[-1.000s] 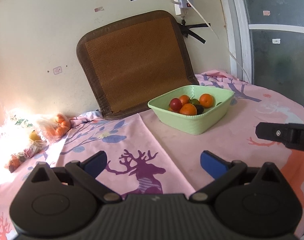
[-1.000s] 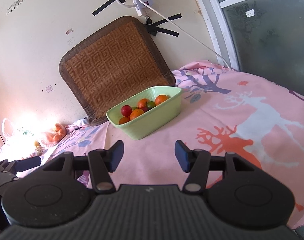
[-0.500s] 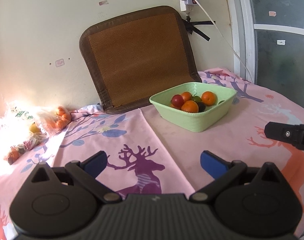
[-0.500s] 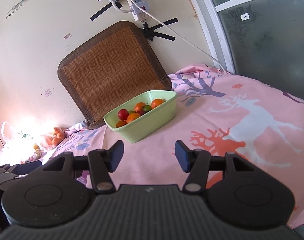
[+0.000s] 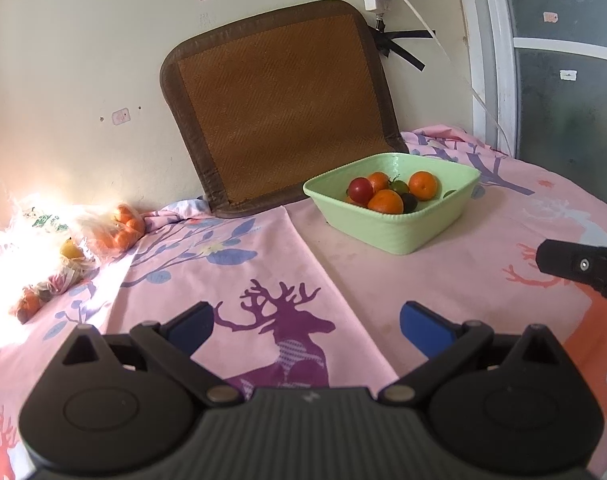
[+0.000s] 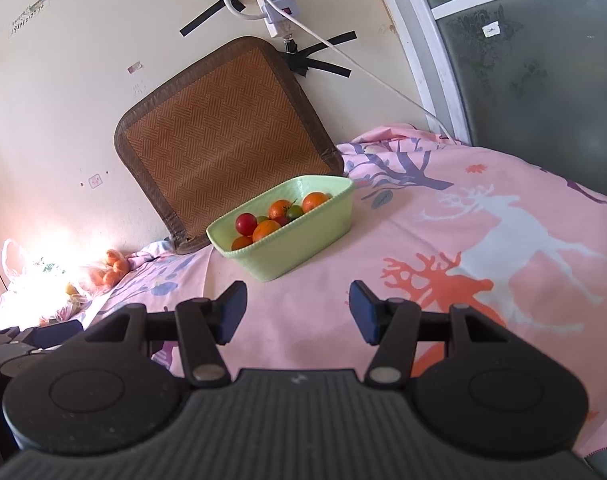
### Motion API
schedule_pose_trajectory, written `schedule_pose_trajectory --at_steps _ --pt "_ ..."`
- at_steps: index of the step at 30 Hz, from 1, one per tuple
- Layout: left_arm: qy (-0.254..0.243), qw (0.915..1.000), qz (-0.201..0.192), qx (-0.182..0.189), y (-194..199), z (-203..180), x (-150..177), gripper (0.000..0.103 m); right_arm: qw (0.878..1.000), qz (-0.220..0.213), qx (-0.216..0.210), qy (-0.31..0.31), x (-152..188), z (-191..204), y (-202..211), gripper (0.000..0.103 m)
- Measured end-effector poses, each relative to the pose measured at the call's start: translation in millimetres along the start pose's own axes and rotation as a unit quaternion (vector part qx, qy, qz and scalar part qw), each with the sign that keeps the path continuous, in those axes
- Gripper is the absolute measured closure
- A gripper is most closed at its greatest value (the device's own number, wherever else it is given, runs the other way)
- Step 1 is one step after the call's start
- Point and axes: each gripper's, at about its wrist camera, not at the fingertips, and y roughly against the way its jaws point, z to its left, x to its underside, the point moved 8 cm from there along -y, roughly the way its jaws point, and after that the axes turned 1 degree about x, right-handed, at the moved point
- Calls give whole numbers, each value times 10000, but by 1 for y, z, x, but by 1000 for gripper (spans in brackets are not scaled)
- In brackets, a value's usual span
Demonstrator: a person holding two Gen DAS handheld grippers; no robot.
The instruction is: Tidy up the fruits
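On the pink deer-print cloth [image 5: 443, 272] a green basket [image 5: 387, 232] keeps the oranges [image 5: 385, 202] and tomatoes together, well ahead of left gripper [image 5: 305, 326] and right gripper [image 6: 297, 310], both spread apart, empty.

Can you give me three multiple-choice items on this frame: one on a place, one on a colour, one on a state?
1. Where does the woven mat stand?
A. Flat under the basket
B. Leaning on the wall behind the basket
C. Rolled up by the bags

2. What colour is the basket holding the fruit?
A. Light green
B. Blue
C. White

3. How is the right gripper?
A. Shut on an orange
B. Shut on the basket rim
C. Open, nothing between its fingers

Key: B, it props against the wall; A, pale green walls; C, bare cloth shows between.
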Motion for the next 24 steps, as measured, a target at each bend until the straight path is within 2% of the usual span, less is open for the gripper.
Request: schedule_pose_trajectory --at_steps 12,24 --pt "76 9996 277 -58 -7 7 4 0 10000 10 -69 -25 -1 -1 -3 44" --pt "117 9992 381 25 -9 8 5 0 9999 49 -89 26 -1 4 -6 44"
